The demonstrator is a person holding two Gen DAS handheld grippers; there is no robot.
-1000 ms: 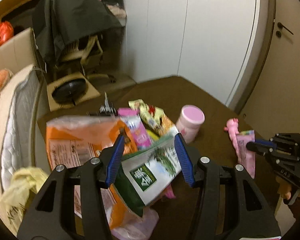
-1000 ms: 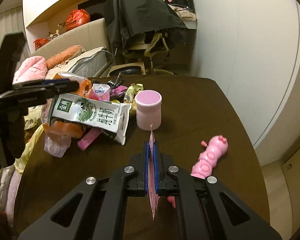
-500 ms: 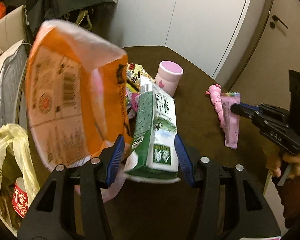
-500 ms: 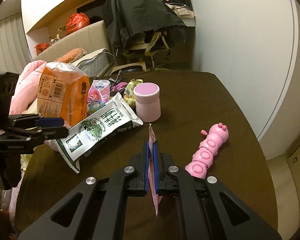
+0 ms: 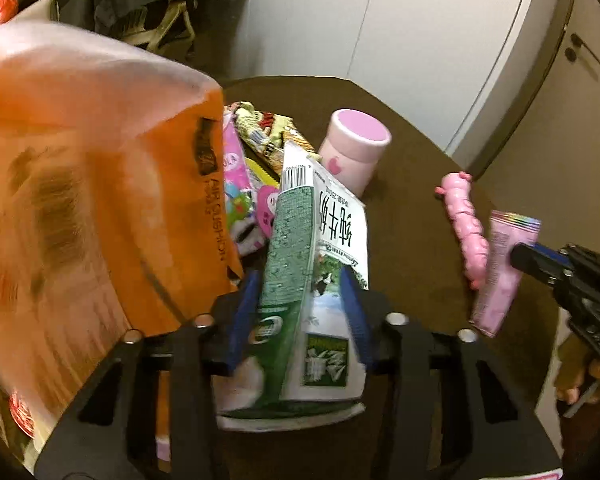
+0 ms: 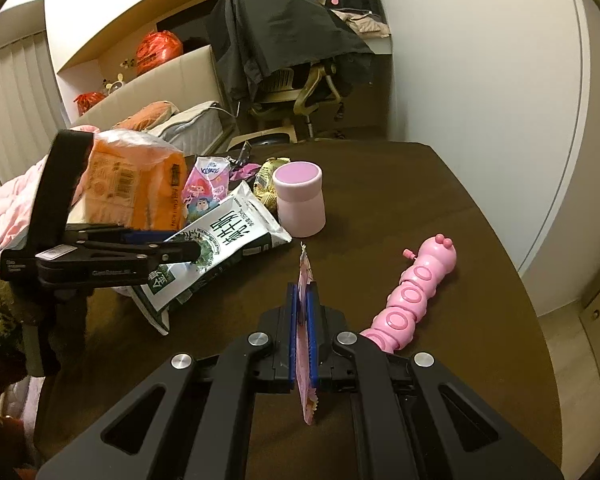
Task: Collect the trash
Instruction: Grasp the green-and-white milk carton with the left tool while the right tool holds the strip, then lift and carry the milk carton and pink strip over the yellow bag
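Left wrist view: the left gripper [image 5: 300,300] is closing its blue fingers [image 5: 242,312] on a green-and-white milk carton [image 5: 320,264] standing between them at centre frame; the pads look to be against its sides, though blur keeps me from being sure. An orange bag [image 5: 100,200] fills the left half, blurred. Behind the carton are snack wrappers [image 5: 260,132] and a pink jar [image 5: 354,148] on the dark table [image 5: 412,240]. At right, a pink caterpillar toy [image 5: 462,224] lies beside a pink wrapper [image 5: 500,268].

Right wrist view: the right gripper [image 6: 304,300], jaws pressed together, pinches the pink wrapper [image 6: 305,360] edge-on at lower centre. The carton [image 6: 220,252] sits centre-left in the left gripper [image 6: 180,252].
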